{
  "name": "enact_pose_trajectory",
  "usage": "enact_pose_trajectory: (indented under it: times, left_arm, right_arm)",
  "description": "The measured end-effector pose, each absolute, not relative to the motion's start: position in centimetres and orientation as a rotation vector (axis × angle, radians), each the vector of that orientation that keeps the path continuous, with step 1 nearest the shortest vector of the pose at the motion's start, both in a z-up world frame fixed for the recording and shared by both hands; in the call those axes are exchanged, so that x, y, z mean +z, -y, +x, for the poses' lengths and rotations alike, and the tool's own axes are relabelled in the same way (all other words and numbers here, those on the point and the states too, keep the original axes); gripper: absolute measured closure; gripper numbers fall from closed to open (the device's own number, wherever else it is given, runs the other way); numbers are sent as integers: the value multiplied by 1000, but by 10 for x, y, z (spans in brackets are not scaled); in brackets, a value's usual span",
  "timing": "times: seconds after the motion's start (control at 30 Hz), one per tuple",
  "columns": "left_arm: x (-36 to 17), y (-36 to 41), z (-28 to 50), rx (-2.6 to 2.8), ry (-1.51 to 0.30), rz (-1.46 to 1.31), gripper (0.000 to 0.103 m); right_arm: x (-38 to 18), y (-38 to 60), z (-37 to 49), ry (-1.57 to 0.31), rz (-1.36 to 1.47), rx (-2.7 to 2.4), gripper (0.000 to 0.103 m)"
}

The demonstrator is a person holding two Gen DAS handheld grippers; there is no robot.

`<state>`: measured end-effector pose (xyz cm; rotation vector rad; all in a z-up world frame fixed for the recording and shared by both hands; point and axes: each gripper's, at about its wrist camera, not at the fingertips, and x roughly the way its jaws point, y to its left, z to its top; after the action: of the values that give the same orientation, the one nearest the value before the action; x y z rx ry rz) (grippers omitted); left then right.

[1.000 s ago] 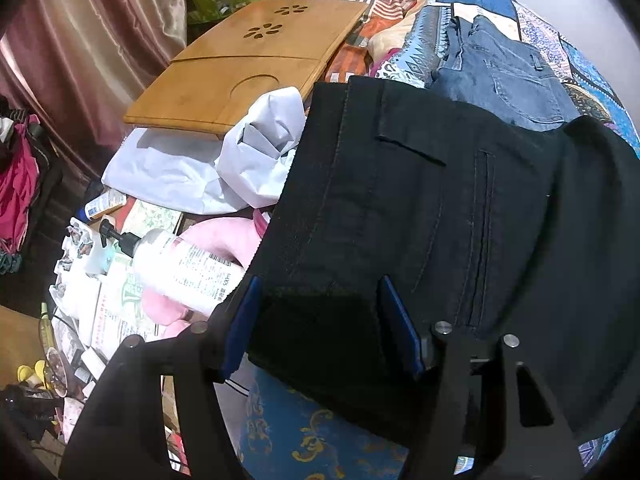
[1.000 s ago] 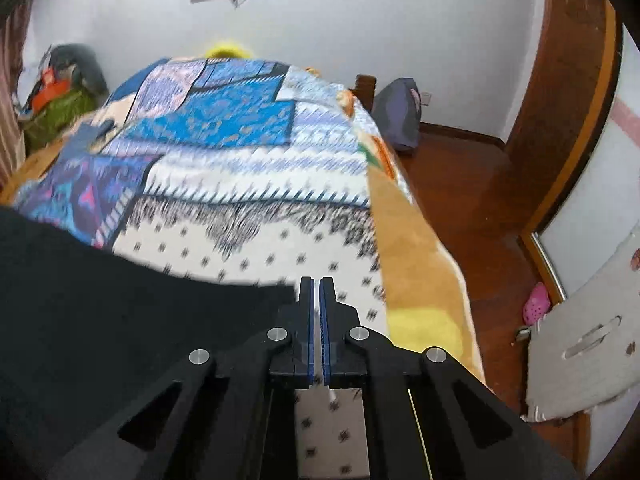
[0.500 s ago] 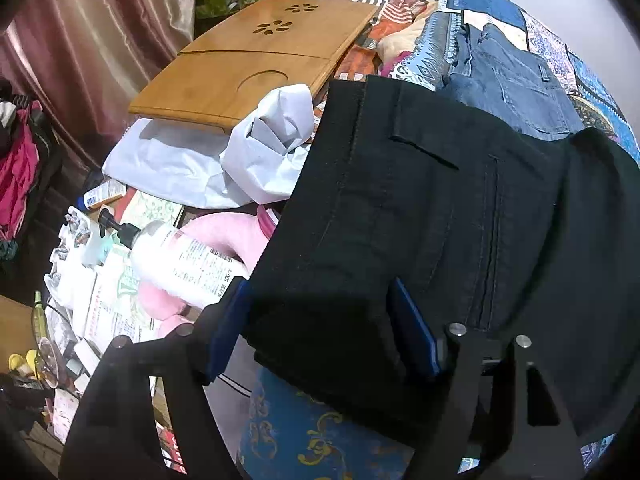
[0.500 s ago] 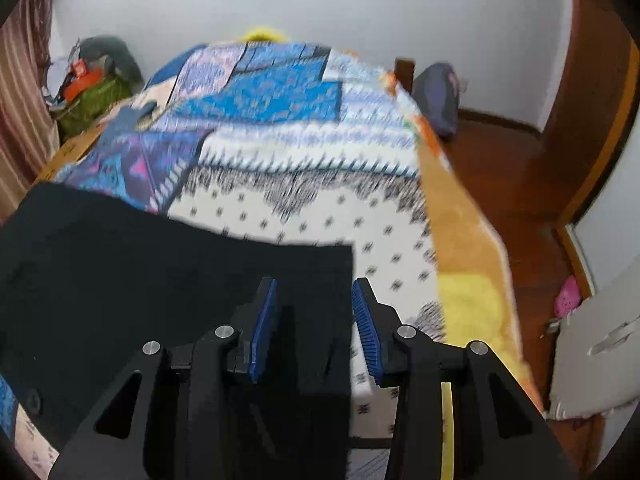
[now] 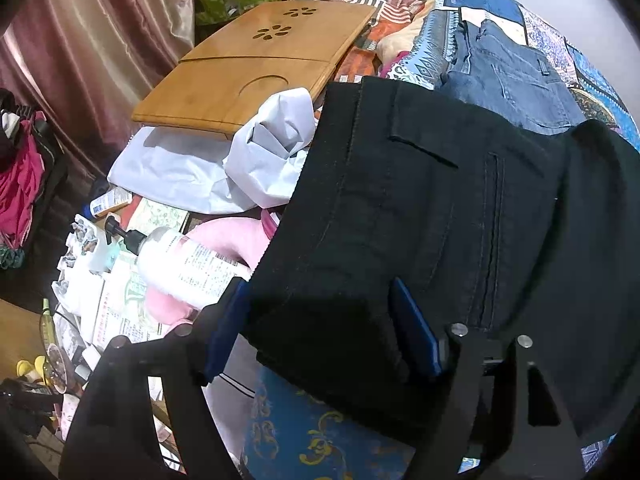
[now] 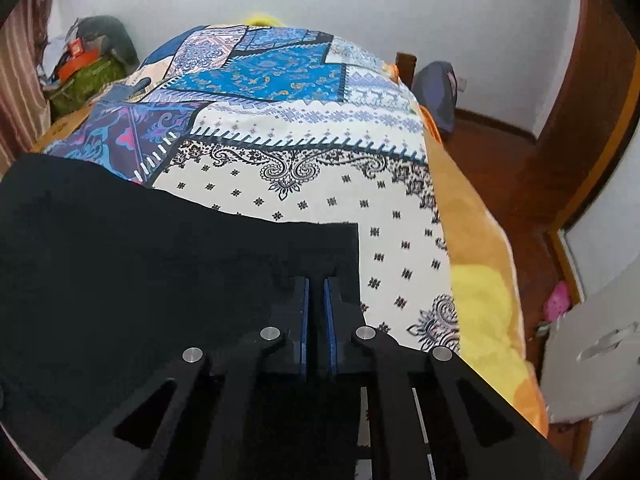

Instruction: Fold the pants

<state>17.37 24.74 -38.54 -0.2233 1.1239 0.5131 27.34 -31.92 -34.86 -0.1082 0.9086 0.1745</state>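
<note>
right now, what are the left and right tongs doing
Left tongs: open, straddling the black pants waist edge.
Right tongs: nearly shut over the pants' hem corner; grip cannot be told.

Bed (image 6: 312,208) with patchwork cover: black pants (image 5: 420,220) spread flat on it, jeans (image 5: 508,80) beyond, wooden tray (image 5: 256,68) and white cloth (image 5: 264,156) alongside.

Matt black cloth pants (image 5: 420,216) (stitched seams), smooth wooden tray (image 5: 256,60), glossy plastic bottle (image 5: 188,266).
</note>
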Motion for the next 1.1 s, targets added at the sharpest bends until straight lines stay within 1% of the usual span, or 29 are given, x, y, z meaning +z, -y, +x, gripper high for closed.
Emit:
enact_pose_trajectory:
  times: [0.1,0.13,0.3,0.4,0.53,0.6,0.63,0.67,0.73,0.83,0.93,1.0,1.1]
  left_arm:
    - [-378,-247,176,516,-1149,-207,30]
    - [-373,-246,177,513,-1151,-200,33]
    - [-331,-223,176,439,-1060,-162,33]
    - [-322,-204,180,396,-1048,-112,33]
    - [-330,-187,183,369,-1072,-74,33]
    - [-330,-181,182,348,-1073,-75,33]
    - [-328,-179,180,333,-1073,-80,33]
    - [-326,-176,179,315,-1075,-87,33]
    - [-320,-167,175,270,-1071,-94,33]
    - [-309,-144,167,198,-1047,-74,33]
    - [-301,-118,160,109,-1030,-44,32]
    - [-299,-100,156,51,-1027,-4,31]
    - [-301,-71,154,-6,-1035,65,31]
  right_arm:
    - [-336,318,275,-852,-139,148,98]
    - [-331,318,276,-832,-151,140,98]
    - [-313,314,293,-771,-225,119,98]
    - [-321,308,309,-810,-251,125,98]
    - [-351,300,324,-954,-286,119,97]
    - [-349,299,315,-938,-298,109,92]
    - [-346,299,310,-935,-293,120,85]
    - [-341,299,304,-934,-283,136,73]
    - [-326,302,286,-906,-266,159,64]
    - [-305,304,256,-869,-257,181,62]
    - [-296,307,229,-872,-209,199,56]
    - [-297,310,215,-868,-175,201,52]
    - [-308,313,204,-870,-158,167,51]
